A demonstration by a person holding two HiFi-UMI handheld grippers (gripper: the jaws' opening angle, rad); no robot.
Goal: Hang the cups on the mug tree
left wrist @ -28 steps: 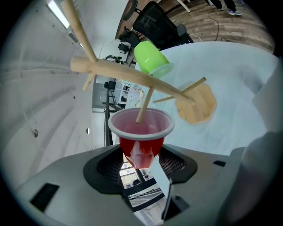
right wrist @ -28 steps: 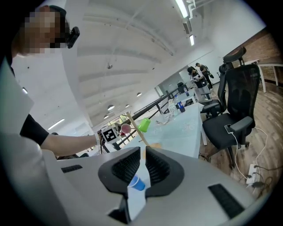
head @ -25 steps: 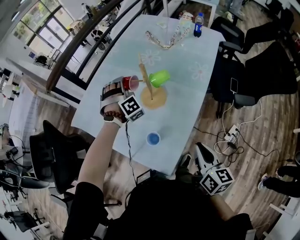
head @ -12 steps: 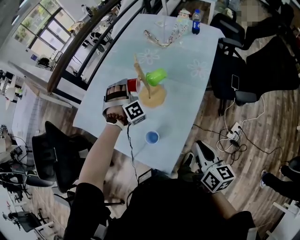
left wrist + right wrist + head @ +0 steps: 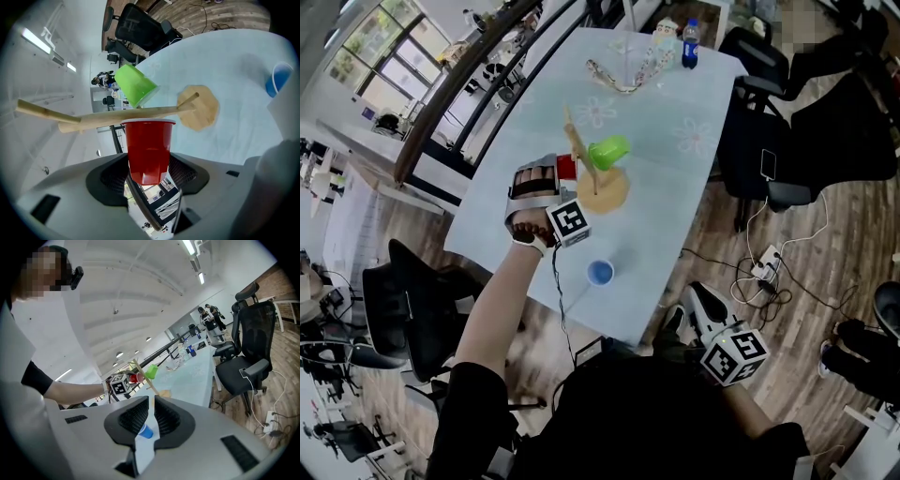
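One red cup (image 5: 149, 150) gripped between fingers of left gripper (image 5: 149, 174), rim just beside mug tree (image 5: 117, 114) peg, fingers of right gripper (image 5: 151, 414) nearly together, holding nothing.

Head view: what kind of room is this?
Probably an office or workroom: black swivel office chairs, a long pale table, and a power strip on the wooden floor.

Black short-sleeved top (image 5: 483, 398). Grey plastic left gripper (image 5: 149, 164) and right gripper (image 5: 151, 416), black ribbed pads (image 5: 133, 417), each with a white cube of black square markers (image 5: 569, 223); thin black cable (image 5: 560, 300) off the left.
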